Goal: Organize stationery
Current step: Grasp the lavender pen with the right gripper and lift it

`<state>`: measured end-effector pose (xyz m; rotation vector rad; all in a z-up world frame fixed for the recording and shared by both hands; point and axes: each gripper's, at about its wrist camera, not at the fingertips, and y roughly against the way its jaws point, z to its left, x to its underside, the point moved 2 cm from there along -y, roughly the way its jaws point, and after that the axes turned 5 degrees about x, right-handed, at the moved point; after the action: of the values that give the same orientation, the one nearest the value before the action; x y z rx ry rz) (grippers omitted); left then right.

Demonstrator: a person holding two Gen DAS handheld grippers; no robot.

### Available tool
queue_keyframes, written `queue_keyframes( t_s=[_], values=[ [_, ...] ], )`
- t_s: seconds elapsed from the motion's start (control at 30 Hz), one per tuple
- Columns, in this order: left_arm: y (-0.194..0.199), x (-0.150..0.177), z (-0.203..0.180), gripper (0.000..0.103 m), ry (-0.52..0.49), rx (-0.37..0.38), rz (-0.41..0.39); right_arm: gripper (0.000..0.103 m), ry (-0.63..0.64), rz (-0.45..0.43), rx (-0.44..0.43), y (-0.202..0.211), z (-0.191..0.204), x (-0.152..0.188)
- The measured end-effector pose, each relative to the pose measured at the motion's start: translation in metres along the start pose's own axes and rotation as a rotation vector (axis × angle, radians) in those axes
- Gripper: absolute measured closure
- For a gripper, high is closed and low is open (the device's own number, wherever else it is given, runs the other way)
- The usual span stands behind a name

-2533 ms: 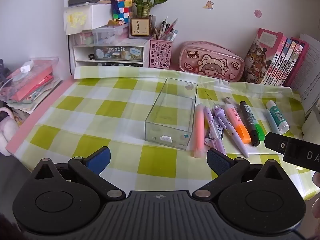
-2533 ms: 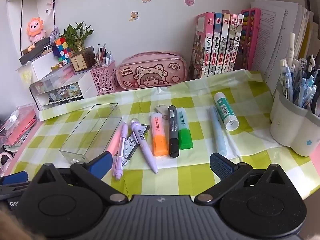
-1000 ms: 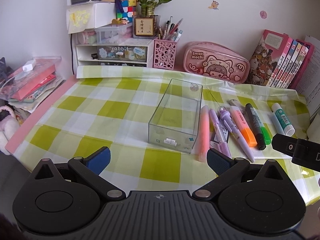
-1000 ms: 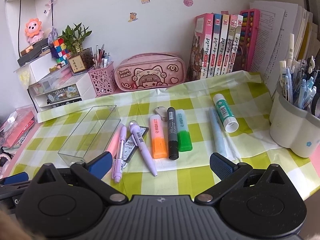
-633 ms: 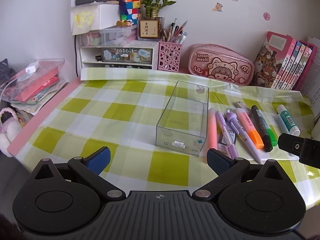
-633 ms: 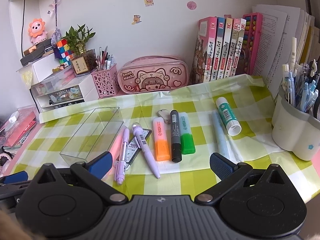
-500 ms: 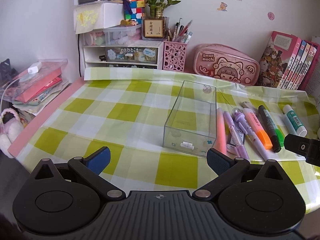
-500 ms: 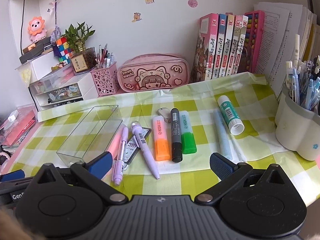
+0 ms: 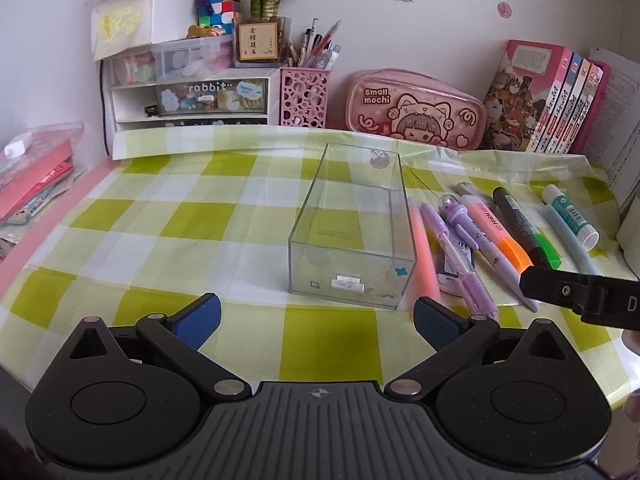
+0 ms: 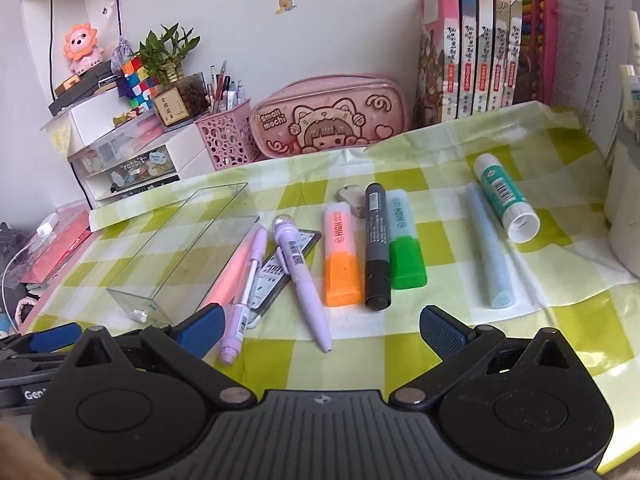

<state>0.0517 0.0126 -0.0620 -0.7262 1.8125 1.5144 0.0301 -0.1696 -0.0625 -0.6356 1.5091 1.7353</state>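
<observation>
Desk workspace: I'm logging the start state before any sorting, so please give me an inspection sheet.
Surface: green-and-white checked tablecloth, wrinkled near the far edge.
Job's things: clear organizer box holds no pens; beside it lie a pink pen, two purple pens, orange highlighter, black marker, green highlighter, light blue pen, glue stick.
Clutter: small pale object behind the highlighters, too unclear to name.
Grippers: left gripper and right gripper both open, holding nothing.
Cables: black cable on the wall, far left.
Surroundings: pink pencil case, books, drawer unit, plant.
</observation>
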Motion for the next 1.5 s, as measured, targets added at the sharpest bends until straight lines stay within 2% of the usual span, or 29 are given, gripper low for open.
queue_keyframes(
  t_s=[0.13,0.23,0.33,0.43,0.53,0.6,0.67,0.8,1.03,1.2,1.3,1.5],
  values=[
    [-0.006,-0.004,0.006,0.007,0.031,0.062,-0.019,0.001,0.045,-0.004,-0.034,-0.005,0.004,0.0],
    [-0.01,-0.007,0.007,0.01,0.041,0.124,-0.043,0.001,0.112,-0.024,-0.104,-0.01,0.01,-0.012],
    [-0.014,-0.007,0.001,0.018,-0.023,0.104,-0.081,0.001,0.13,-0.027,-0.141,-0.02,0.011,-0.029],
    [-0.019,-0.009,0.0,0.025,-0.012,0.124,-0.09,0.002,0.09,-0.006,-0.214,-0.031,0.009,-0.041],
    [-0.024,-0.01,-0.002,0.027,-0.02,0.124,-0.098,0.014,0.076,0.025,-0.256,-0.044,0.011,-0.049],
    [-0.025,-0.009,-0.002,0.027,-0.023,0.121,-0.109,0.032,0.066,0.062,-0.255,-0.055,0.014,-0.053],
    [-0.025,-0.008,-0.002,0.028,-0.022,0.121,-0.116,0.044,0.05,0.099,-0.242,-0.067,0.013,-0.056],
    [-0.025,-0.006,-0.003,0.028,-0.026,0.115,-0.131,0.058,0.04,0.135,-0.204,-0.08,0.011,-0.058],
    [-0.024,-0.004,-0.007,0.028,-0.033,0.092,-0.158,0.067,0.025,0.156,-0.205,-0.085,0.009,-0.056],
    [-0.024,-0.003,-0.01,0.029,-0.024,0.059,-0.168,0.084,0.084,0.169,-0.162,-0.086,0.016,-0.057],
    [-0.022,-0.001,-0.014,0.029,-0.012,0.017,-0.177,0.087,0.124,0.173,-0.133,-0.086,0.019,-0.058],
    [-0.014,0.002,-0.009,0.029,0.02,-0.017,-0.177,0.087,0.16,0.183,-0.091,-0.086,0.03,-0.064]
  ],
)
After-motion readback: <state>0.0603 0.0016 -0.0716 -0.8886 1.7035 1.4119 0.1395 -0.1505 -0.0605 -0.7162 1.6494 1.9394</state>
